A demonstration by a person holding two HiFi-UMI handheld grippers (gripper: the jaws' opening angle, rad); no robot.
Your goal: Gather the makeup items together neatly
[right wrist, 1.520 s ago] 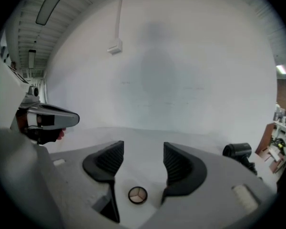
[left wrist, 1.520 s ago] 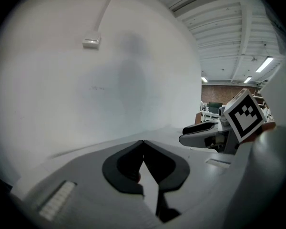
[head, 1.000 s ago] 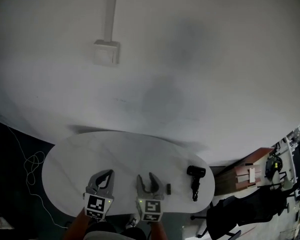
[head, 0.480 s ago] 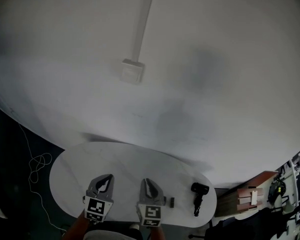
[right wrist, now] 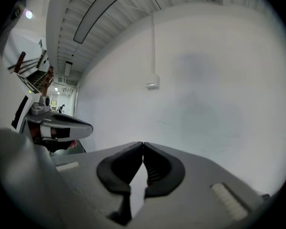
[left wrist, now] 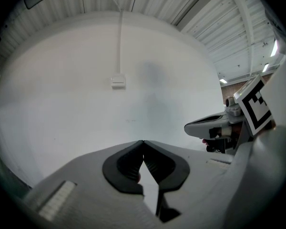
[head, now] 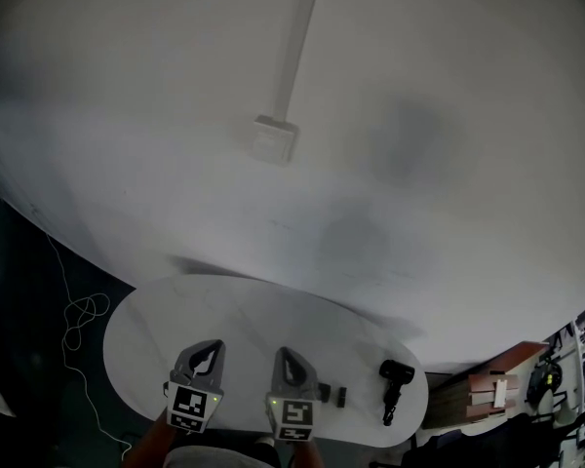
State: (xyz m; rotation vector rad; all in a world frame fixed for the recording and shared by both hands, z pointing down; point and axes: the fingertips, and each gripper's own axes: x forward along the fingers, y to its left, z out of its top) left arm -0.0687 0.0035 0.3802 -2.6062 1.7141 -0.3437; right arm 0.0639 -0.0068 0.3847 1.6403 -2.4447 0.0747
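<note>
In the head view a white oval table (head: 175, 305) lies at the bottom. On its right end lies a black handle-shaped item (head: 394, 376), with a small black item (head: 340, 395) to its left. My left gripper (head: 211, 345) and right gripper (head: 283, 353) hover side by side over the table's near edge, both shut and empty. The small black item sits just right of the right gripper. In the left gripper view the jaws (left wrist: 143, 141) meet at the tips against a bare wall. In the right gripper view the jaws (right wrist: 143, 143) also meet.
A pale wall fills most of the head view, with a white box (head: 274, 138) and a conduit above it. A thin white cable (head: 78, 315) trails over the dark floor at the left. Shelving and clutter (head: 492, 393) stand beyond the table's right end.
My right gripper's jaws have gone from open to shut with nothing between them. The head view has tilted up, so the table sits lower and smaller.
</note>
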